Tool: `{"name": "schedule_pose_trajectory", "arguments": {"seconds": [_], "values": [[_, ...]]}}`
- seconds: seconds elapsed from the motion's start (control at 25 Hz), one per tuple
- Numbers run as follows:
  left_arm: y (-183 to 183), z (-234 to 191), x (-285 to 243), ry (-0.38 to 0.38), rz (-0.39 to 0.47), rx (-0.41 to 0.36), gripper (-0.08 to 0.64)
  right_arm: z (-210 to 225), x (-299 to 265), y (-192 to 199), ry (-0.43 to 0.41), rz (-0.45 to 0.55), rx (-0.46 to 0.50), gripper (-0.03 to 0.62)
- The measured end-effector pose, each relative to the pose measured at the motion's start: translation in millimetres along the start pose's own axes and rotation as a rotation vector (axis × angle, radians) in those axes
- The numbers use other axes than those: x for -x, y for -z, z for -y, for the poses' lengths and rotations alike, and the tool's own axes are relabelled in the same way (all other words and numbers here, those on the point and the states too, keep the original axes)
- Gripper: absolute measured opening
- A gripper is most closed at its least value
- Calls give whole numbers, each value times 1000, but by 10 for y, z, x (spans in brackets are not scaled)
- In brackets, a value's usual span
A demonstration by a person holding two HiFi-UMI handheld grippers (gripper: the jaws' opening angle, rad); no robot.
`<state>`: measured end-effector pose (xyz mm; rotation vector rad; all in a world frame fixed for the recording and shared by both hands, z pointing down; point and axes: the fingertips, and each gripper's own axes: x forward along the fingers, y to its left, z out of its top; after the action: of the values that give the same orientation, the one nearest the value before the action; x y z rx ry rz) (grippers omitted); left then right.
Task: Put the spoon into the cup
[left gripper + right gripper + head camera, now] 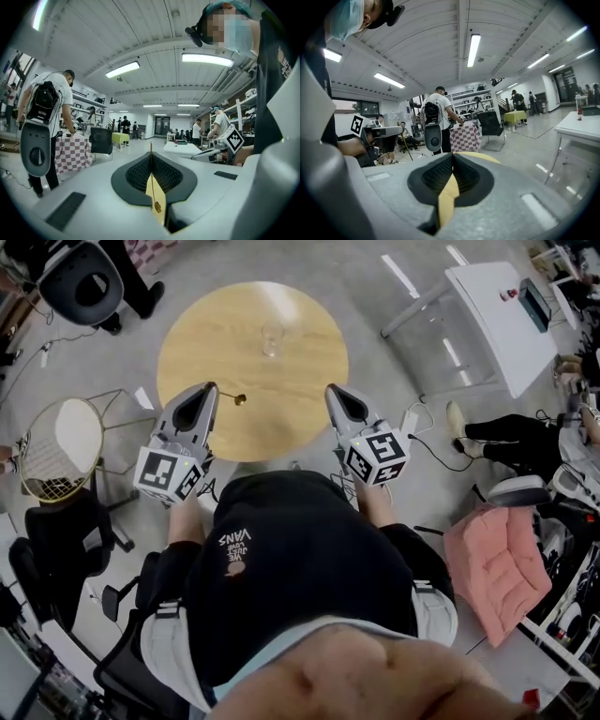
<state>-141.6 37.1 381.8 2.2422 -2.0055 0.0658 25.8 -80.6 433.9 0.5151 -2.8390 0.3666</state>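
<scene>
A clear glass cup stands upright on the far half of the round wooden table. My left gripper hovers over the table's near left edge, shut on a thin gold spoon whose small bowl sticks out to the right of the tips. In the left gripper view the jaws of my left gripper meet on the spoon, its handle running down the seam. My right gripper is over the near right edge, shut, with nothing seen between its jaws; in the right gripper view the right gripper shows only the table's yellow through the gap.
A round wire-frame side table stands to the left and black office chairs behind. A white desk sits at the far right, a pink cushion near right. People stand around the room.
</scene>
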Motion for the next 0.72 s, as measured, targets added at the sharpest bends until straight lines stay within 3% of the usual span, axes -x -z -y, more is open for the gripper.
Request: {"name": "schedule_pose_trajectory", "arguments": {"seconds": [0.72], "values": [[-228,-434,-675,194,25,-59,11,52,-176,-78,164,17,-38,-2]]}}
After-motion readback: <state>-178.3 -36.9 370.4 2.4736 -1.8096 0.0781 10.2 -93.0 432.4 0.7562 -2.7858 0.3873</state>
